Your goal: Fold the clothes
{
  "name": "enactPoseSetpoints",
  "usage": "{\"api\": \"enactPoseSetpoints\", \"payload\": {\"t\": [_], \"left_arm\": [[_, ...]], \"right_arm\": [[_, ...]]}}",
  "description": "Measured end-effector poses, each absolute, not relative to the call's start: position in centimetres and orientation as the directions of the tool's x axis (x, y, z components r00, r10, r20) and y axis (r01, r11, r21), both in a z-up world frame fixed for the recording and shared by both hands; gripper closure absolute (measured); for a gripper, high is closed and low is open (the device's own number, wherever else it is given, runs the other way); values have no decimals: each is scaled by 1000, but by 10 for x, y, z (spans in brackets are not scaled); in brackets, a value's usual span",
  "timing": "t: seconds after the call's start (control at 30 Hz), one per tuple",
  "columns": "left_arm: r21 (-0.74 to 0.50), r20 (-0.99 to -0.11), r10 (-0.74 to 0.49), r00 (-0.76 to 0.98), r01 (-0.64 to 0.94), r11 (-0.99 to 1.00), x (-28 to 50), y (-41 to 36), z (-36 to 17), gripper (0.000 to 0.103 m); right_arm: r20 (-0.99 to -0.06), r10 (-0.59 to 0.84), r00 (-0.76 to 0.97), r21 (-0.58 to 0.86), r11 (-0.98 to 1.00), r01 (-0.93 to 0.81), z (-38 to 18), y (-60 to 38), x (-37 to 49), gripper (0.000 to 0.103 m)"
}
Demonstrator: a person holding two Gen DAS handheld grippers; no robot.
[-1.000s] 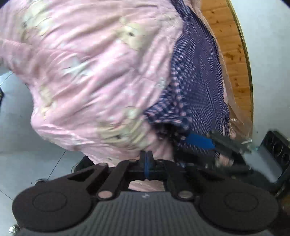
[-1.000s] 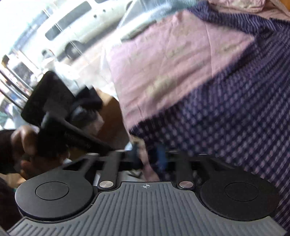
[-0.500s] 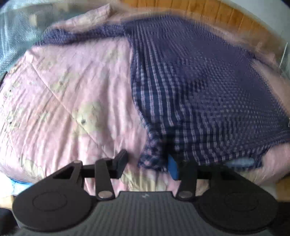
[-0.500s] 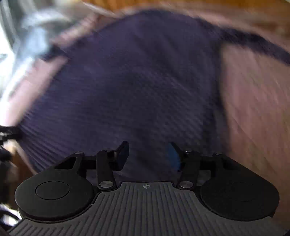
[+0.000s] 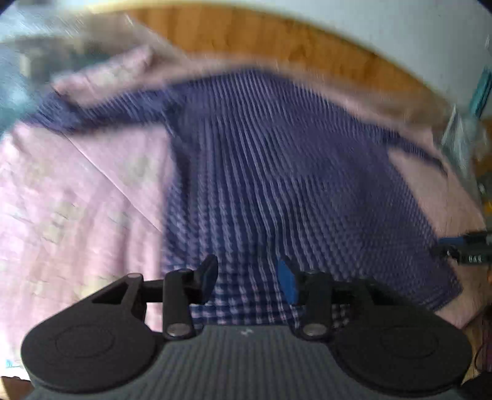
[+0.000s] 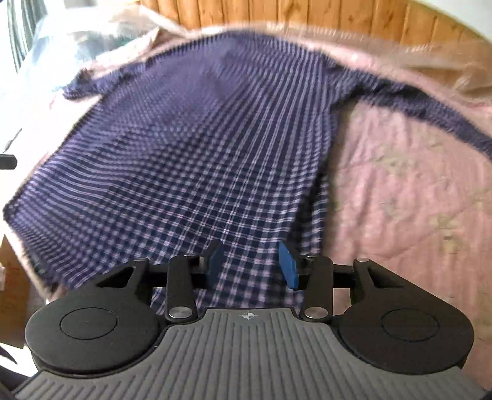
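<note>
A navy and pink checked shirt (image 5: pixel 276 172) (image 6: pixel 196 160) lies spread flat on a pink quilt (image 5: pixel 77 200) (image 6: pixel 406 190), collar end far from me, sleeves out to both sides. My left gripper (image 5: pixel 247 277) hovers open over the shirt's near hem, nothing between its fingers. In the right wrist view my right gripper (image 6: pixel 252 264) is open too, above the hem near the shirt's right edge. The right gripper's tip (image 5: pixel 461 249) shows at the far right of the left wrist view. Both views are motion-blurred.
A wooden headboard (image 5: pixel 276 40) (image 6: pixel 307 12) runs behind the bed, with a pale wall (image 5: pixel 399 27) above it. Bluish bedding (image 6: pixel 67 40) lies at the far left. The bed's near corner drops off at the left (image 6: pixel 18 246).
Both grippers were shut on the shirt's hem a second ago; they have since let go, opened, and tilted up over the shirt, which now lies spread on the quilt.
</note>
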State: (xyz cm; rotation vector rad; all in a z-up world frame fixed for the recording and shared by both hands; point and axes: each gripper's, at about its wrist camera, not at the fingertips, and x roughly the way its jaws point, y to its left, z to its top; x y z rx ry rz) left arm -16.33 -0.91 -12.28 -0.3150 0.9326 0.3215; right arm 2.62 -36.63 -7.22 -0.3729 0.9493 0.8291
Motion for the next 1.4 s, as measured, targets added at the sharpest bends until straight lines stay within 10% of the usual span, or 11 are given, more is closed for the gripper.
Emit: {"api": "enactPoseSetpoints", "payload": {"t": [0.3, 0.47, 0.8, 1.13, 1.3, 1.4], "left_arm": [[-78, -933, 73, 351, -395, 915, -157, -9, -166, 59], [22, -913, 198, 358, -441, 897, -121, 10, -118, 55], [100, -940, 191, 284, -306, 947, -21, -10, -110, 51], [-17, -913, 58, 404, -181, 983, 69, -37, -112, 51], [-157, -869, -45, 493, -188, 970, 105, -33, -115, 48], [-177, -843, -88, 530, -119, 977, 133, -49, -122, 45]], "right_arm": [[-892, 443, 94, 228, 618, -753, -77, -437, 31, 54], [-851, 418, 318, 104, 727, -679, -37, -460, 139, 17], [-744, 187, 641, 332, 937, 112, -67, -607, 447, 19], [-696, 171, 697, -14, 968, -252, -47, -531, 479, 103], [-460, 589, 664, -242, 636, -733, 55, -426, 333, 103], [-526, 715, 460, -281, 364, -888, 53, -379, 245, 103]]}}
